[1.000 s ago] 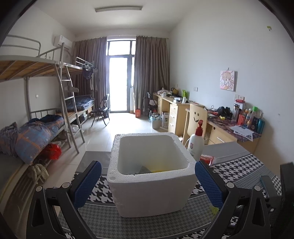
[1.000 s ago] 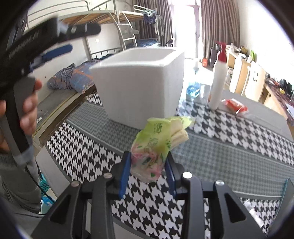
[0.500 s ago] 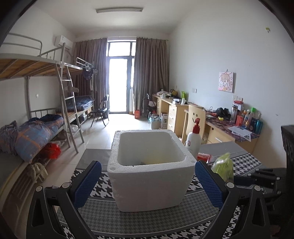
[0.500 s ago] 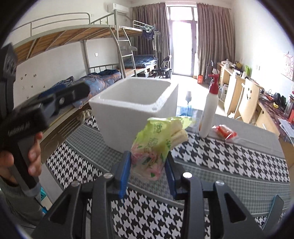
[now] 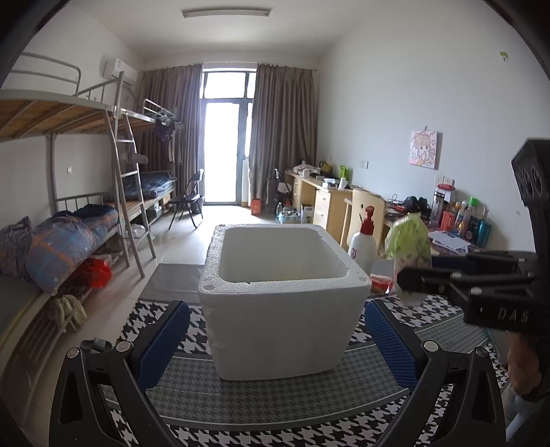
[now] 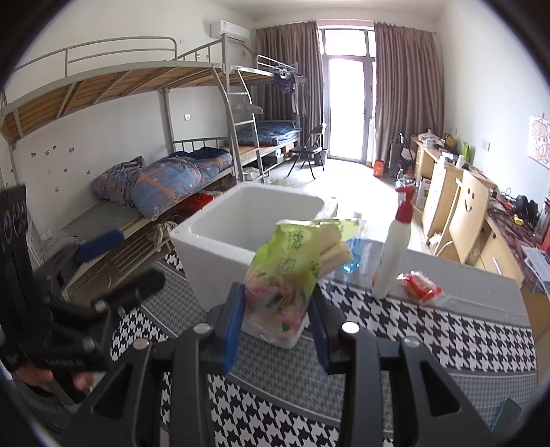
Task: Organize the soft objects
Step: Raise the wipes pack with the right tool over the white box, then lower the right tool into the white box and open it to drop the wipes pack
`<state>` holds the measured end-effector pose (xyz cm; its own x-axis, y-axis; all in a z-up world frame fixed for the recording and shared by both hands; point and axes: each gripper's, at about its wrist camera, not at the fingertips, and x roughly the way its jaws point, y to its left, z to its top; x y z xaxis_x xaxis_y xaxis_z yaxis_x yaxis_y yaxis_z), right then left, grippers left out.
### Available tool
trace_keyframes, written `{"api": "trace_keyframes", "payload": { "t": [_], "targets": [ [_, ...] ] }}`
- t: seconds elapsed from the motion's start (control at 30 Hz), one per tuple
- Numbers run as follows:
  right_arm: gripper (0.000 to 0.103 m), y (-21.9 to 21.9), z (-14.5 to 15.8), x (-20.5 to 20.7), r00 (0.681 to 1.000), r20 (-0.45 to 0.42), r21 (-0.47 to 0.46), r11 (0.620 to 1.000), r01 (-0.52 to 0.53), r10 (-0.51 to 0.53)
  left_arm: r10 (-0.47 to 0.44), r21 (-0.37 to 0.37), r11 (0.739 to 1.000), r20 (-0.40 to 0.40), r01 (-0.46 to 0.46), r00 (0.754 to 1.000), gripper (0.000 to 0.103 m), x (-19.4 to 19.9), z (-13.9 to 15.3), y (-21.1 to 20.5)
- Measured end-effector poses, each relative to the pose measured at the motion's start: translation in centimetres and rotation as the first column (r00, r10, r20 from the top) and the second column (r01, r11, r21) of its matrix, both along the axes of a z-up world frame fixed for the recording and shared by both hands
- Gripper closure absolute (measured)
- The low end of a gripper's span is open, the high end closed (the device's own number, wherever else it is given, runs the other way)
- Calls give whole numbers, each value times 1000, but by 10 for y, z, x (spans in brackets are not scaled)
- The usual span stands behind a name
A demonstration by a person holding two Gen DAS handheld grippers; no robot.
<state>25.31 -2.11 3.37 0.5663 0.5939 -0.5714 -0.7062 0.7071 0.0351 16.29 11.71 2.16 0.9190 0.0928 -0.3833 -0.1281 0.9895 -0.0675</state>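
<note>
My left gripper (image 6: 99,261) is blurred at nine o'clock; the foam box (image 5: 282,295) floor stays hidden behind its near wall.

We see a daylit room, lit mainly from the glass balcony door (image 5: 221,151), which is blown out to white in both views. The ceiling lamp (image 5: 226,12) looks unlit. Shadows under the foam box (image 5: 282,309) are soft and faint. Both fisheye views bend straight lines strongly near the edges and darken to black corners. In the right wrist view the left gripper (image 6: 113,261) is slightly blurred; elsewhere both views are fairly sharp.
</note>
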Motion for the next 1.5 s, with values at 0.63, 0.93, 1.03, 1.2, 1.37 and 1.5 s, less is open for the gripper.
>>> {"api": "trace_keyframes", "payload": {
  "t": [0.63, 0.93, 1.03, 1.2, 1.37, 1.5],
  "targets": [
    [62, 33, 6, 38, 999, -34, 4, 1000, -25, 26, -1, -14, 1000, -22, 1, 1000, 1, -5, -12, 0],
    [62, 47, -2, 54, 998, -66, -20, 1000, -21, 20, -2, -16, 1000, -24, 1, 1000, 1, -9, -14, 0],
    [62, 53, -1, 58, 997, -72, -24, 1000, -18, 17, -5, -19, 1000, -26, 4, 1000, 1, -10, -16, 0],
    [62, 65, -4, 62, 997, -77, -51, 998, -28, 24, -10, -27, 1000, -22, 9, 1000, 1, -12, -17, 3],
    [52, 71, -7, 68, 993, -110, -52, 998, -45, 39, -31, -32, 999, -17, 31, 999, 1, -13, -17, 3],
    [48, 74, -9, 68, 994, -102, -80, 996, -41, 32, -29, -33, 999, -21, 28, 999, 1, -12, -18, 2]
  ]
}}
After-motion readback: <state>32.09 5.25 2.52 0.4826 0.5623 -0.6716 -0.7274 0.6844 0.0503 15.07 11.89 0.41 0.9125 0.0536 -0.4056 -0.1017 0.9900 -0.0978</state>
